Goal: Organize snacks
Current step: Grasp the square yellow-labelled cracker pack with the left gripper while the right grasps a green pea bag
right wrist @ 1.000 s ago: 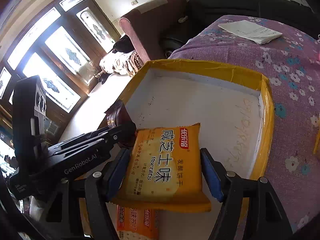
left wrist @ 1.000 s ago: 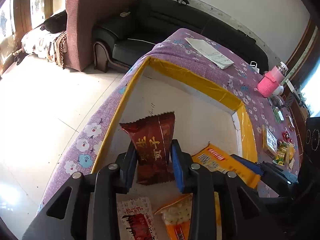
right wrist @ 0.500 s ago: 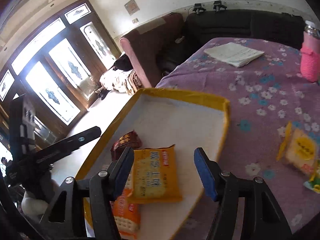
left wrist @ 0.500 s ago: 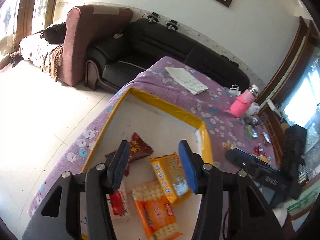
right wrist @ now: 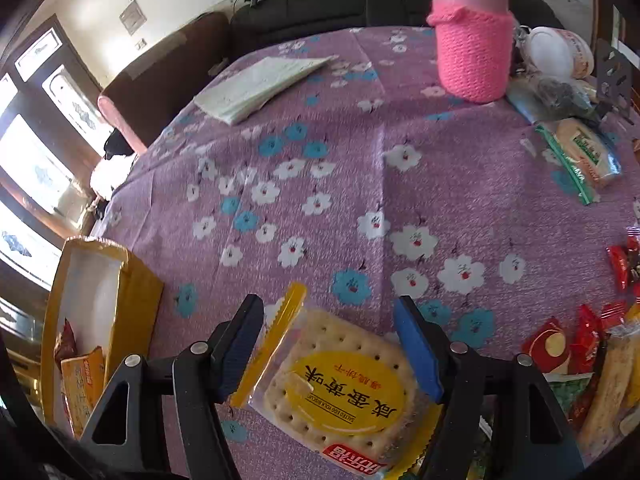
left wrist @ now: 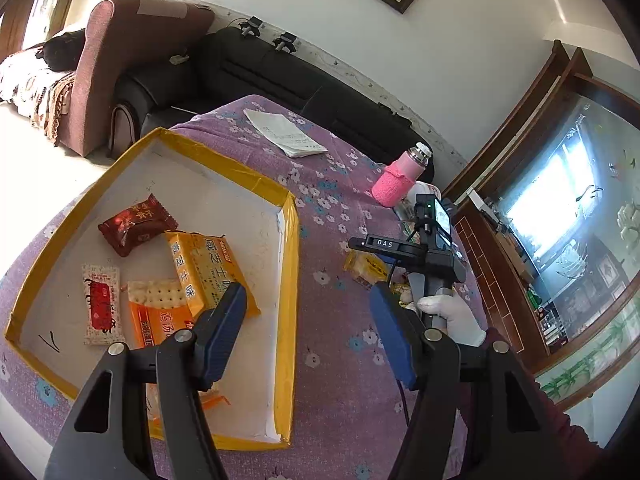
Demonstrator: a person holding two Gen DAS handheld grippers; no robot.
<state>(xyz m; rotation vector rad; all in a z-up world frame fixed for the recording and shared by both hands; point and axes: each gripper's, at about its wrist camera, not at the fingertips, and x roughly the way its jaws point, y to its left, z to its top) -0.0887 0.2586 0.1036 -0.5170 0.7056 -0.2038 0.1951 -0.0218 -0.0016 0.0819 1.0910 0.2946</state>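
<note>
A yellow-rimmed white tray (left wrist: pixel 289 264) lies on the purple flowered cloth. It holds a dark red packet (left wrist: pixel 136 224), a yellow biscuit pack (left wrist: pixel 208 268), an orange cracker pack (left wrist: pixel 160 316) and a white-and-red packet (left wrist: pixel 102 304). My left gripper (left wrist: pixel 307 290) hovers over the tray's right rim, its jaws opening with nothing between them. My right gripper (right wrist: pixel 328 308) points down at a clear pack of round crackers with a yellow label (right wrist: pixel 340 392). Its jaws straddle the pack without squeezing it. That pack (left wrist: pixel 366 266) also shows in the left wrist view below a white-gloved hand (left wrist: pixel 452 312).
A pink-sleeved flask (right wrist: pixel 472 40) and a white jar (right wrist: pixel 560 52) stand at the table's far side, with folded paper (right wrist: pixel 260 80) to the left. A green-striped pack (right wrist: pixel 580 152) and a heap of red and yellow snacks (right wrist: pixel 580 344) lie to the right. A black sofa (left wrist: pixel 280 76) stands behind.
The left gripper let go of the dark red packet into the tray and drew back and up. The right gripper dropped the yellow biscuit pack there and swung right over the round crackers.
</note>
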